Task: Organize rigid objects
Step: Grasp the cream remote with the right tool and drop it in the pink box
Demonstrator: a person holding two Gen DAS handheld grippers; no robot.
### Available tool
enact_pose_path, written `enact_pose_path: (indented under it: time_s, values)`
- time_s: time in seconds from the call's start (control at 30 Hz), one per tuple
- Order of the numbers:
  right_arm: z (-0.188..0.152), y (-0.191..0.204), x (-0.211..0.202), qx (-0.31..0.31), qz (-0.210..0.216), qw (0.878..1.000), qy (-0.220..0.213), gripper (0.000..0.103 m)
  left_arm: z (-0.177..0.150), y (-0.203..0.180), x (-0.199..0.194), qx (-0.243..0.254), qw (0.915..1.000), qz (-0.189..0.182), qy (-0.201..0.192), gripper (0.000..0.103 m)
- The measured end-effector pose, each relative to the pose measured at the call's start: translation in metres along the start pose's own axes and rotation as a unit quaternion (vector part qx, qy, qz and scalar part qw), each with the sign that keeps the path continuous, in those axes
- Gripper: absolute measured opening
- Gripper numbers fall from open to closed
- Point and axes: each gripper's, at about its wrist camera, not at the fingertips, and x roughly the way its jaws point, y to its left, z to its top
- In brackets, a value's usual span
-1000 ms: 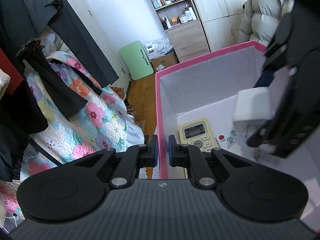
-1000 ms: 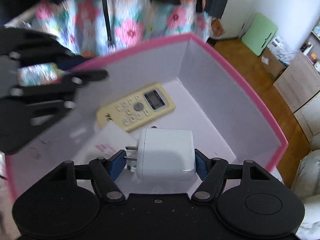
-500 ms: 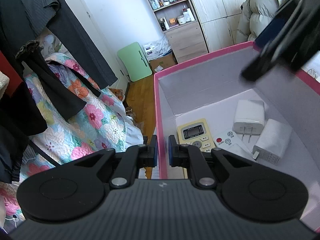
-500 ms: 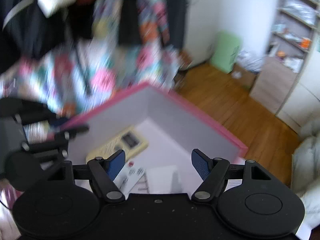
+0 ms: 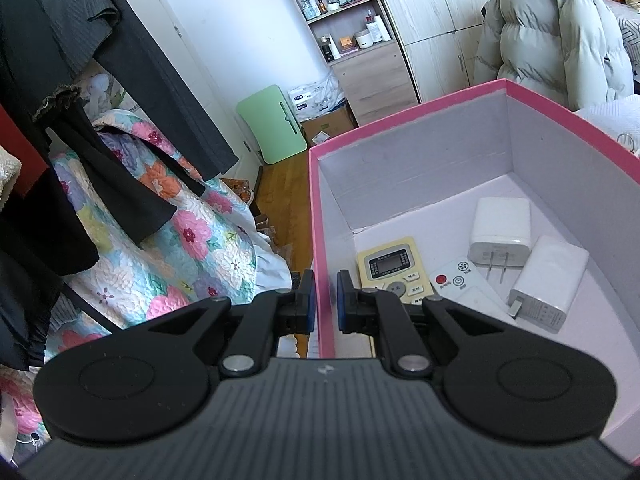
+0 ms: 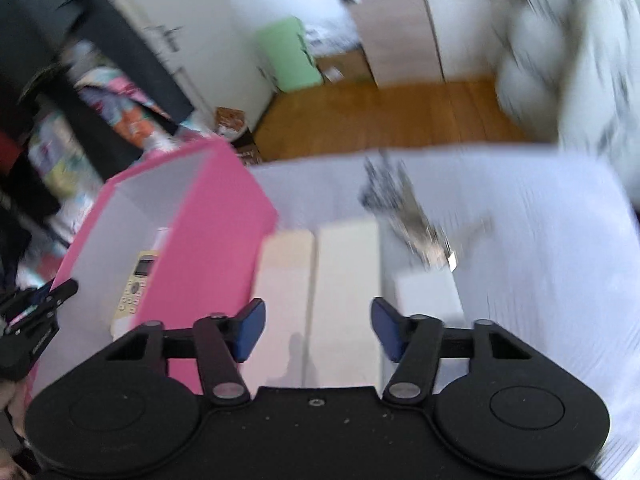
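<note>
A pink box (image 5: 440,102) holds a yellow remote (image 5: 394,270), a white remote (image 5: 466,286) and two white chargers (image 5: 500,232) (image 5: 550,284). My left gripper (image 5: 324,300) is shut on the box's left wall. In the blurred right wrist view my right gripper (image 6: 318,330) is open and empty, outside the box (image 6: 216,232), above two pale flat boxes (image 6: 316,292) on a white surface. A white block (image 6: 426,300) and a bunch of keys (image 6: 404,212) lie beside them.
Dark clothes and a floral quilt (image 5: 168,224) hang at the left. A green folding table (image 5: 274,124), a cabinet with shelves (image 5: 360,40) and a puffy coat (image 5: 552,28) stand beyond the box, over a wooden floor (image 6: 380,112).
My right gripper has let go of the white charger inside the box, then lifted out and swung right over the white surface. My left gripper has kept its hold on the box wall.
</note>
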Motion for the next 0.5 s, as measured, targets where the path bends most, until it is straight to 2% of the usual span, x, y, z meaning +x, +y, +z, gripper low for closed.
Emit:
enact_pose_path:
  time_s: [0.07,0.2,0.33,0.37,0.43,0.5]
  values:
    - [-0.005,-0.008,0.008,0.017,0.009,1.000,0.012,0.054,0.000,-0.001,0.000,0.002,1.0000,0.002,0.001,0.009]
    - [-0.009,-0.008,0.020,0.017,-0.018,1.000,0.020,0.054,0.001,-0.002,0.000,0.004,1.0000,0.005,0.002,0.009]
    - [-0.006,-0.006,0.031,0.025,0.001,1.000,0.019,0.053,0.001,-0.002,0.000,0.005,1.0000,0.006,0.002,0.009]
    - [-0.006,-0.012,0.028,0.027,-0.001,0.999,0.018,0.050,0.001,-0.002,0.000,0.006,1.0000,0.006,0.002,0.009]
    - [-0.007,-0.015,0.024,0.027,-0.001,1.000,0.016,0.035,0.000,-0.001,0.001,0.004,1.0000,0.005,0.002,0.009]
    - [-0.007,-0.020,0.017,0.044,0.013,0.999,0.010,0.032,0.000,-0.002,0.000,0.005,1.0000,0.006,0.002,0.009]
